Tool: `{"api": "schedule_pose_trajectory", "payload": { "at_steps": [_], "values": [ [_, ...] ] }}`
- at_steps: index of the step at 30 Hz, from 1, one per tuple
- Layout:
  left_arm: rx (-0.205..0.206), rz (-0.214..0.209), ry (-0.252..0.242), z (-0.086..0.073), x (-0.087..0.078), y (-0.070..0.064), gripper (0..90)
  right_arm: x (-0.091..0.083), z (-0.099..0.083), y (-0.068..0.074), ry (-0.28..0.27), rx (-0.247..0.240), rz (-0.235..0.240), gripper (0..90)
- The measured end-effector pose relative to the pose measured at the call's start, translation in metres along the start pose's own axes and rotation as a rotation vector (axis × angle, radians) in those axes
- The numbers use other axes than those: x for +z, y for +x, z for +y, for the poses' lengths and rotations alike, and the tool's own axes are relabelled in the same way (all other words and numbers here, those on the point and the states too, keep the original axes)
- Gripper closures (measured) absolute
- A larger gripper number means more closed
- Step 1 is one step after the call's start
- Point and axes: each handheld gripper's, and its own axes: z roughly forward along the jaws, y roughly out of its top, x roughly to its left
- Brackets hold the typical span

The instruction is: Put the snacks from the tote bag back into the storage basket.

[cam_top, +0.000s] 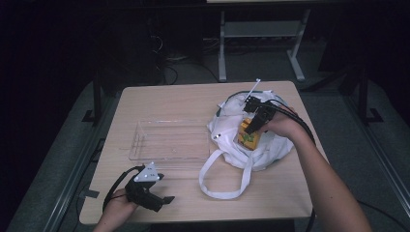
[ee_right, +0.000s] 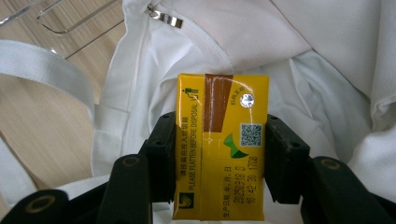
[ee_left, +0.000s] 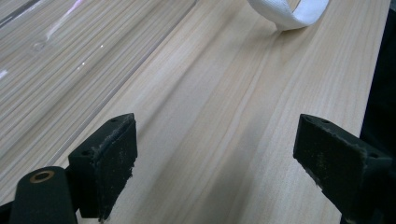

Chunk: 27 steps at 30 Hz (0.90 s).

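A yellow drink carton (cam_top: 248, 136) (ee_right: 219, 144) with brown and green print is clamped between the jaws of my right gripper (cam_top: 253, 124) (ee_right: 218, 154), just above a crumpled white cloth bag (cam_top: 251, 140) (ee_right: 289, 42) on the right side of the table. The bag's zipper pull (ee_right: 163, 17) lies at its upper edge. My left gripper (cam_top: 162, 200) (ee_left: 215, 154) rests low at the table's front left, jaws wide apart with only bare wood between them.
A clear plastic tray (cam_top: 169, 140) (ee_left: 56, 51) lies in the middle of the wooden table (cam_top: 193, 101). The bag's white strap (cam_top: 220, 179) (ee_left: 292, 11) loops toward the front edge. Beyond the table stand desk legs (cam_top: 222, 43) on a dark floor.
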Motion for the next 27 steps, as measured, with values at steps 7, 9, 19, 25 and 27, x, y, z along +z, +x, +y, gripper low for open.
{"api": "schedule_pose_trajectory", "payload": {
  "at_steps": [7,9,19,25,27],
  "values": [
    [-0.001,0.000,-0.001,0.000,0.000,0.000,13.4,-0.008,0.003,0.002,-0.003,-0.009,0.002,51.6],
    [-0.001,0.002,-0.002,0.000,0.000,0.000,13.4,-0.011,0.004,0.002,-0.006,-0.017,0.000,51.7],
    [-0.013,0.003,-0.013,0.000,0.000,-0.002,13.4,-0.028,0.009,0.005,-0.010,-0.041,-0.005,51.7],
    [-0.006,0.004,-0.007,0.001,-0.001,-0.001,13.4,-0.036,0.013,0.008,-0.015,-0.052,-0.004,51.7],
    [-0.004,0.004,-0.005,0.001,-0.001,-0.001,13.4,-0.038,0.015,0.009,-0.017,-0.058,0.002,51.7]
  ]
}}
